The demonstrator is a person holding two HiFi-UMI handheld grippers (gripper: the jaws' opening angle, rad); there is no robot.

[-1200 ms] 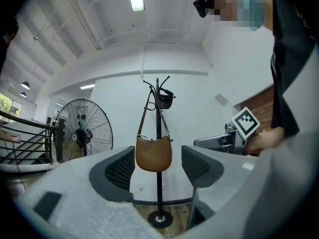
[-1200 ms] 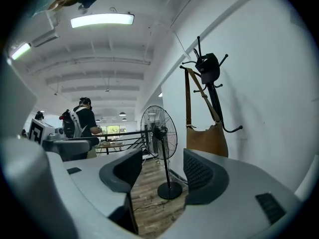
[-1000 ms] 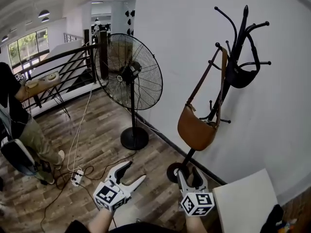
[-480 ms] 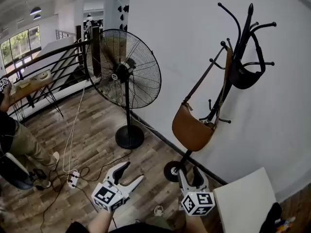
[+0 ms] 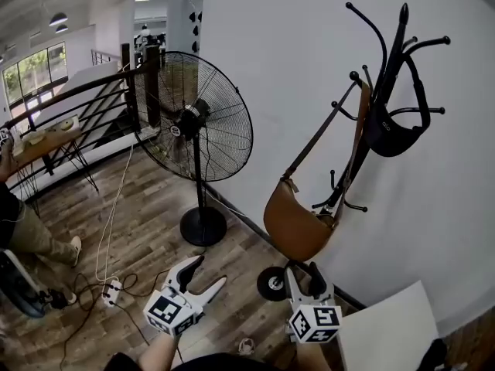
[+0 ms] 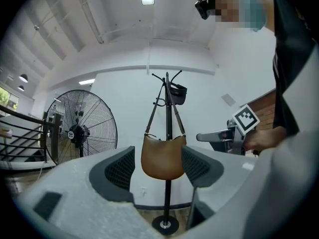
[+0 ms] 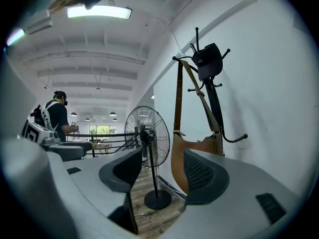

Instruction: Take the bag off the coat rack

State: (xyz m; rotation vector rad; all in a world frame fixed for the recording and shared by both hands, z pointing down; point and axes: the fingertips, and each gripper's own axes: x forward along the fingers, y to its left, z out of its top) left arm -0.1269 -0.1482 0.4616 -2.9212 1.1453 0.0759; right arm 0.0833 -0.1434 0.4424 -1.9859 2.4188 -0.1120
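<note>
A brown crescent bag [image 5: 298, 226] hangs by its long strap from an upper hook of the black coat rack [image 5: 387, 76], which stands against the white wall. A small black bag [image 5: 394, 130] hangs higher on the same rack. My left gripper [image 5: 210, 271] is open, low and to the left of the rack's round base [image 5: 272, 283]. My right gripper [image 5: 303, 270] is open just below the brown bag, apart from it. In the left gripper view the bag [image 6: 163, 157] shows between the open jaws, still some way off. In the right gripper view the bag [image 7: 182, 158] is close ahead on the right.
A tall black pedestal fan [image 5: 193, 126] stands left of the rack. A power strip with cables [image 5: 110, 288] lies on the wood floor. A person [image 5: 23, 222] sits at the far left by a railing [image 5: 93, 107]. A white board [image 5: 387, 323] is at bottom right.
The view has drawn nearer to the rack, so bag and fan sit lower and larger. Both grippers stay open in much the same pose. The person at left has slid out of frame.
</note>
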